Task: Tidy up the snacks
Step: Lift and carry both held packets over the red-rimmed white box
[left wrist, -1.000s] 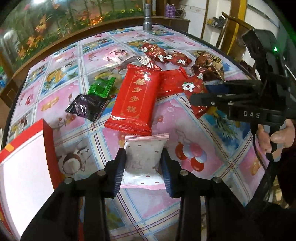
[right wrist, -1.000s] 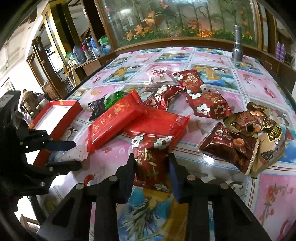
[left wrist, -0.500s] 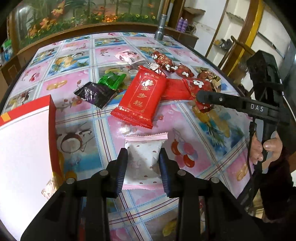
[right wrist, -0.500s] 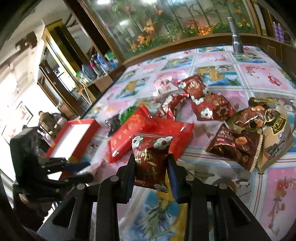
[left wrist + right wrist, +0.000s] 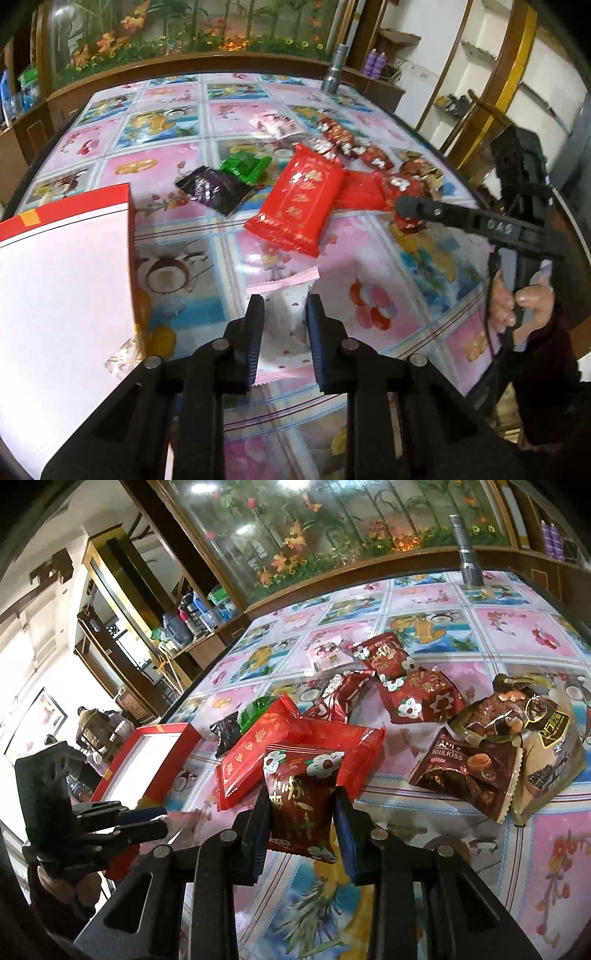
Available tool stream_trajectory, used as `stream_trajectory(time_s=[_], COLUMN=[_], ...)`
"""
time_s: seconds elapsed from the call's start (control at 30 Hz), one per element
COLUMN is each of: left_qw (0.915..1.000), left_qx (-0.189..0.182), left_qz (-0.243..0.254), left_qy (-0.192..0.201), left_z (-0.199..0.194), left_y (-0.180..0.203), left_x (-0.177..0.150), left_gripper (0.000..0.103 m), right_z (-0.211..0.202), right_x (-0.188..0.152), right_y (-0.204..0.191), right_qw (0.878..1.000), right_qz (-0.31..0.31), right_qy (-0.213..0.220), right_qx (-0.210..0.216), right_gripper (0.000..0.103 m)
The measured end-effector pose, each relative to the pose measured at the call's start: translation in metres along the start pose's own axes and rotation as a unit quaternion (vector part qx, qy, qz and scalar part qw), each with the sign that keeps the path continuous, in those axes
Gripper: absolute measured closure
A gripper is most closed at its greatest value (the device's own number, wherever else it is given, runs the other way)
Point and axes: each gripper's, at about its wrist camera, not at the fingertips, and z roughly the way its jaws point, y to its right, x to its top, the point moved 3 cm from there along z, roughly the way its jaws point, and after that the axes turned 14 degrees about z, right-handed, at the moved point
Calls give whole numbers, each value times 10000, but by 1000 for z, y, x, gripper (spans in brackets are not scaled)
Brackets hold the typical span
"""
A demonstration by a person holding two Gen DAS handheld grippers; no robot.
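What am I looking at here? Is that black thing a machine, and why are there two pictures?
No machine: a person holds black tongs in each hand, each with a camera looking along its fingers. One picture is from the left tongs, shut on a white packet. The other is from the right tongs, shut on a dark red packet. Each view also shows the other tongs. On the flowered table lie more snacks, among them a big red pack, a green one and a brown one. A red box stands open at the left.
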Motion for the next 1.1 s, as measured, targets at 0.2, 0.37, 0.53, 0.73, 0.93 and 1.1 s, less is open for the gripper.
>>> stream_trajectory(time_s=[0.2, 0.37, 0.53, 0.73, 0.93, 1.1], left_qw=[9983, 9973, 9962, 9973, 9993, 9998], left_qx=[487, 536, 643, 613, 301, 186], left_qz=[-7, -141, -248, 14, -30, -26], left_qy=[-325, -488, -533, -413, -198, -6], left_z=[5, 13, 13, 10, 7, -4], left_y=[-3, -5, -3, 11, 20, 26], left_x=[-6, -13, -14, -18, -17, -14], left_gripper=[68, 55, 54, 62, 67, 67], right_z=[2, 1, 1, -2, -3, -5], right_x=[0, -1, -1, 0, 0, 0], right_y=[2, 2, 2, 3, 0, -2], right_qw=[10000, 10000, 9999, 9999, 9999, 9999], right_qz=[14, 7, 4, 24, -51, -48], right_qy=[-17, 1, 5, 59, 99, 134], right_qx=[-76, -78, -106, -108, -59, 39], right_gripper=[70, 69, 68, 67, 67, 67])
